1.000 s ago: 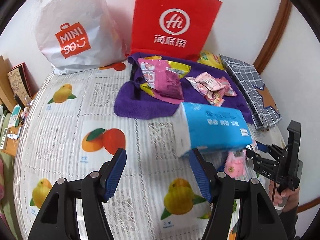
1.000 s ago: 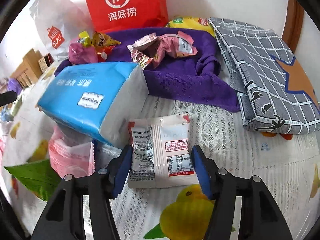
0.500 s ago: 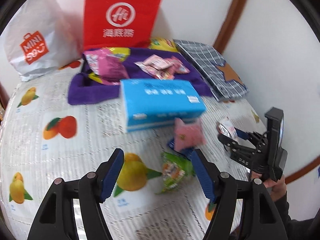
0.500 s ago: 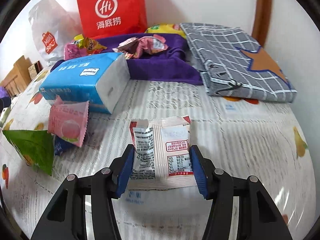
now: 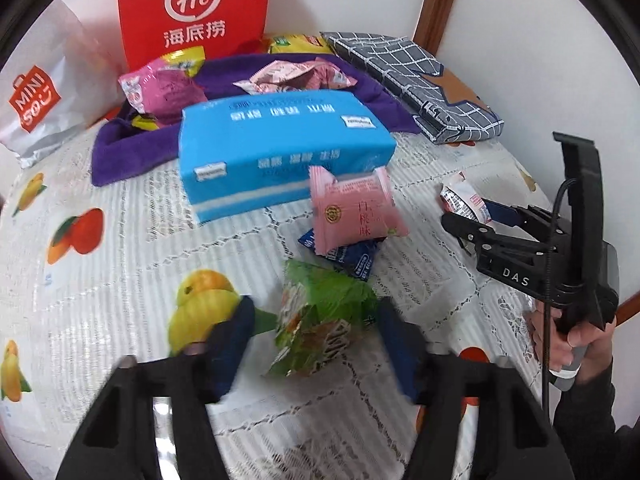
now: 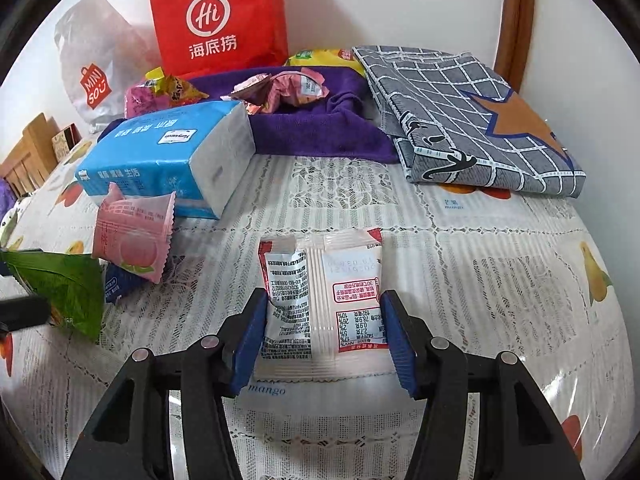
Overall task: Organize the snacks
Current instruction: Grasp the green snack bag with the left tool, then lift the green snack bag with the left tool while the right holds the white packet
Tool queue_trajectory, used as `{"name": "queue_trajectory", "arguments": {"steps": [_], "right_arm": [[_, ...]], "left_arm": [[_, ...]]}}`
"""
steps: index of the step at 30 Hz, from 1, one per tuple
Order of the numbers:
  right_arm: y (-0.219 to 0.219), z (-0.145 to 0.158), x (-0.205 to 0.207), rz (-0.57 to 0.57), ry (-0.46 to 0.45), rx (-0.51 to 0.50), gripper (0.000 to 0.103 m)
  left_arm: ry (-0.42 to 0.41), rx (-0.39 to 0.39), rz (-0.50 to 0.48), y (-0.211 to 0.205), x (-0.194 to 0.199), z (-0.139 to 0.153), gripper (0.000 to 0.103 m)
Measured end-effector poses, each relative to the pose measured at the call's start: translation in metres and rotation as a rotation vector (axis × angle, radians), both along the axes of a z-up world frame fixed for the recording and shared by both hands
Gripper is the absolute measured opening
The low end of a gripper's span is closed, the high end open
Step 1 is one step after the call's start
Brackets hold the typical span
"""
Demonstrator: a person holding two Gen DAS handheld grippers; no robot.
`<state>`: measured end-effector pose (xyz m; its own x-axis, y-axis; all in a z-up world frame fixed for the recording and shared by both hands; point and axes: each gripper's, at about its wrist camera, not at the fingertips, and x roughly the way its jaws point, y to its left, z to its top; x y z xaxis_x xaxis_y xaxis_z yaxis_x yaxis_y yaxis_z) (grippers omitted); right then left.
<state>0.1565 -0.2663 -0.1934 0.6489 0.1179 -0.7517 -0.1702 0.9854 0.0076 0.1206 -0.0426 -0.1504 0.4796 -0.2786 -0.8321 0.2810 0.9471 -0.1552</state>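
A green snack packet (image 5: 324, 320) lies on the fruit-print tablecloth between the blurred fingers of my left gripper (image 5: 316, 332). The jaws are closing, and a small gap shows beside the left pad. Just beyond lie a pink peach packet (image 5: 356, 212) and a dark blue packet (image 5: 352, 260) under it. My right gripper (image 6: 322, 328) is shut on a white snack packet (image 6: 320, 296) with red-framed print, its pads pressing on the packet's two sides. In the left wrist view that gripper (image 5: 468, 216) stands at the right, the white packet (image 5: 464, 200) at its tips.
A blue tissue pack (image 5: 280, 148) lies mid-table before a purple towel (image 5: 132, 148) bearing several snacks. A red bag (image 5: 192, 8) and a white bag (image 5: 40, 100) stand at the back wall. Folded grey checked cloth (image 6: 460, 112) lies back right. A hand (image 5: 580, 344) grips the right handle.
My left gripper swung right and down from the tissue pack to straddle the green packet, and its fingers are now blurred. The right gripper drew the white packet back from the tissue pack, then stayed still.
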Motion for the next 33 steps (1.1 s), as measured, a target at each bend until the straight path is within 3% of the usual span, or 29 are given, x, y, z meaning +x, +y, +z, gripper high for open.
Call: {"name": "queue_trajectory", "arguments": {"steps": [3,11,17,26,33], "right_arm": [[0.001,0.000,0.000,0.000,-0.001,-0.003,0.057],[0.000,0.000,0.000,0.000,-0.001,-0.004,0.057],[0.000,-0.001,0.001,0.001,0.000,-0.004,0.057],[0.000,-0.001,0.001,0.001,0.002,-0.002,0.058],[0.000,-0.001,0.001,0.005,0.002,-0.005,0.058]], "left_arm": [[-0.022,-0.017,-0.003,0.005,-0.003,0.002,0.033],[-0.059,-0.013,0.119,0.043,-0.004,0.009,0.032],[-0.125,0.045,0.213,0.060,0.001,-0.001,0.032],[-0.196,-0.029,0.298,0.070,0.004,-0.016,0.035],[-0.119,-0.142,0.313,0.081,0.009,-0.029,0.038]]}}
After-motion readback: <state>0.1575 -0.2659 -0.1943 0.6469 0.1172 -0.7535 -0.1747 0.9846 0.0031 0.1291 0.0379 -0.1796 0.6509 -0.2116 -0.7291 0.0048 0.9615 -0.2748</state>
